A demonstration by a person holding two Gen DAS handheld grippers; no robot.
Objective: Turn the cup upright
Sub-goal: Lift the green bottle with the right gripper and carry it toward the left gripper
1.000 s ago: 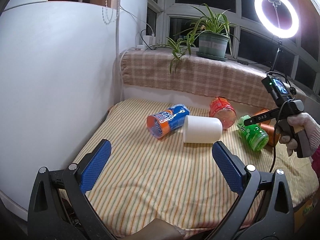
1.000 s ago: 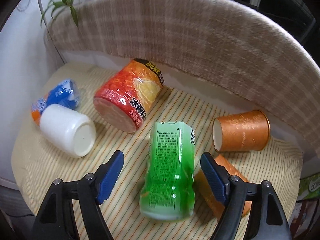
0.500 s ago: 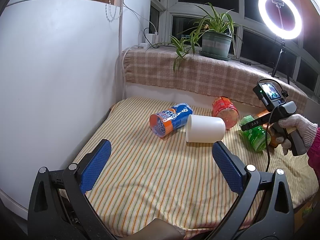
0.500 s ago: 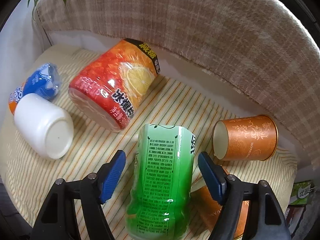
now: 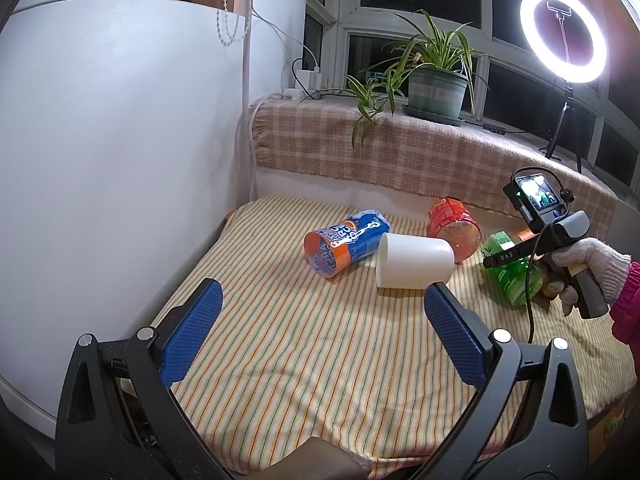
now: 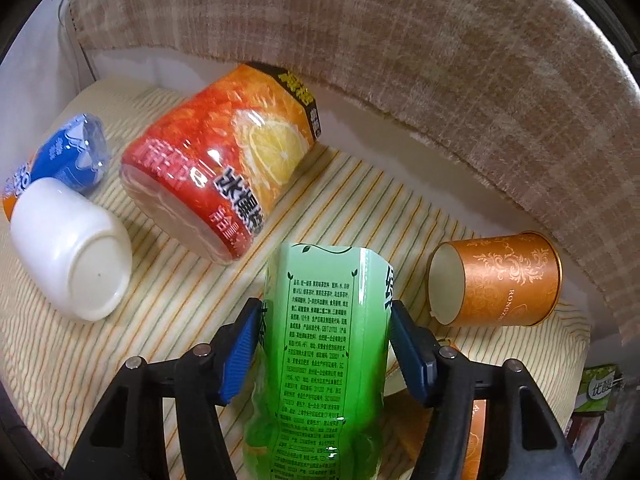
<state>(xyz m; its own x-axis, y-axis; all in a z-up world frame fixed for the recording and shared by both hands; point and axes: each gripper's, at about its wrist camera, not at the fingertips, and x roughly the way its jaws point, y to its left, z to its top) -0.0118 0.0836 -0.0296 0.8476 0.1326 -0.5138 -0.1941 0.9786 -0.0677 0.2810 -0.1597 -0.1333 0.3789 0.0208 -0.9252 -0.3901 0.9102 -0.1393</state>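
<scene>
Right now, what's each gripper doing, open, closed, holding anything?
Left gripper: open, holding nothing.
Right gripper: closed on the green cup, which lies on its side.

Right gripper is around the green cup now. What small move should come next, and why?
Probably finish closing and tip it up. The right gripper has its blue pads against both sides of the green cup, which lies on its side on the striped cloth. The orange paper cup lies close alongside, so lifting slightly first seems wise. The left gripper hangs open, away.
</scene>
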